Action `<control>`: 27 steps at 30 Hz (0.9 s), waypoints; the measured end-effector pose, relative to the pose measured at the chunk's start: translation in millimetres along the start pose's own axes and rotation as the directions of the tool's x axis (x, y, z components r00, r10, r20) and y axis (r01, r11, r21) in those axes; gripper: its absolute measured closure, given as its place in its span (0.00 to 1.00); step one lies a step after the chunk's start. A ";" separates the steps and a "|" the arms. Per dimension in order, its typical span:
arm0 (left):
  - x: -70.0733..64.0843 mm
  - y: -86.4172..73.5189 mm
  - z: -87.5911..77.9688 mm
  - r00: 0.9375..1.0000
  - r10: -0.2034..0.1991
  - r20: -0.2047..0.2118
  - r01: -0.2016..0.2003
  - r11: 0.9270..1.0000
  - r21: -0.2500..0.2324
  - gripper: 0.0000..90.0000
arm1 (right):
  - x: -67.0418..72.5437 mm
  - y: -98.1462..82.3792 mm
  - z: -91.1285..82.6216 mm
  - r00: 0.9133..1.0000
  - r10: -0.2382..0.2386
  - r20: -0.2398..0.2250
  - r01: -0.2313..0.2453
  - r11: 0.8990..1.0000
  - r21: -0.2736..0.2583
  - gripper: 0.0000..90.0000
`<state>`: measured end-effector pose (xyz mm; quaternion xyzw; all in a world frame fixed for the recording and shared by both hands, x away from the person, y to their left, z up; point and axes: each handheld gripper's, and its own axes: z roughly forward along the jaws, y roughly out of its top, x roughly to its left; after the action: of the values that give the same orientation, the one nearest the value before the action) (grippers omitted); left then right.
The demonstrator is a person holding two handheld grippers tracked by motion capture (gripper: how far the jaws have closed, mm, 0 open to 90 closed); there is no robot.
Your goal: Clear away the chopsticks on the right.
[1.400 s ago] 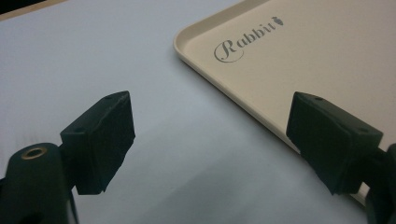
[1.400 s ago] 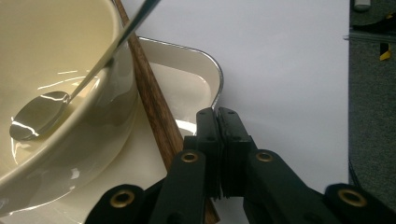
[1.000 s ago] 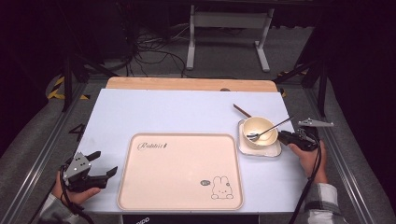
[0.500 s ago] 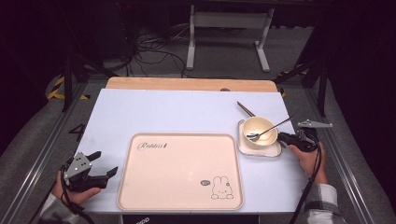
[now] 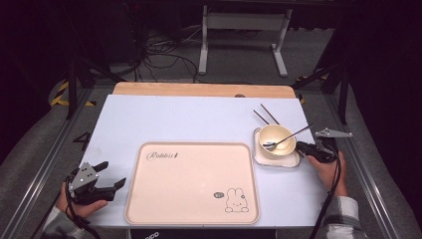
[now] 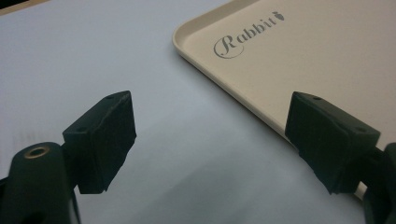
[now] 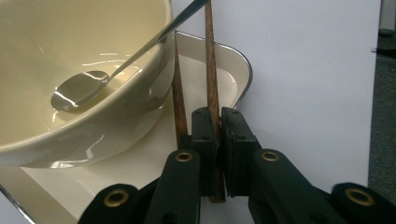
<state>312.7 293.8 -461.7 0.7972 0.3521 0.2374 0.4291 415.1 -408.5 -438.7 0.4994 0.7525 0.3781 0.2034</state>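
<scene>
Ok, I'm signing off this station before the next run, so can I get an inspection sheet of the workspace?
Surface: pale white tabletop, wooden strip at far edge.
Job's things: two brown wooden chopsticks across white square plate, beside cream bowl holding metal spoon; beige rabbit-print tray.
Clutter: nothing seen.
Grippers: right gripper jaws have just been closing, shut on one chopstick; left gripper open, empty.
Cables: black cable trails from right gripper; floor cables.
Surroundings: metal stand, dark floor.
</scene>
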 end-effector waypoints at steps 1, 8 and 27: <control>0.0 0.0 -0.2 1.000 0.001 0.001 -0.001 1.000 -0.001 0.19 | -0.1 -0.2 -1.2 1.000 0.004 0.002 -0.004 1.000 -0.005 0.95; -0.7 0.0 -0.8 1.000 0.000 0.003 0.000 1.000 -0.002 0.19 | -5.4 -3.7 -9.3 0.998 0.040 0.046 -0.038 0.999 -0.037 0.95; -1.0 0.9 -1.2 1.000 0.013 -0.004 -0.013 1.000 -0.003 0.19 | -14.3 5.9 -51.9 0.981 0.133 0.143 -0.095 0.965 -0.245 0.95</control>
<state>311.6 293.4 -460.4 0.7981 0.3477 0.2424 0.4282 389.1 -439.2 -402.4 0.5427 0.6532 0.4356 0.2985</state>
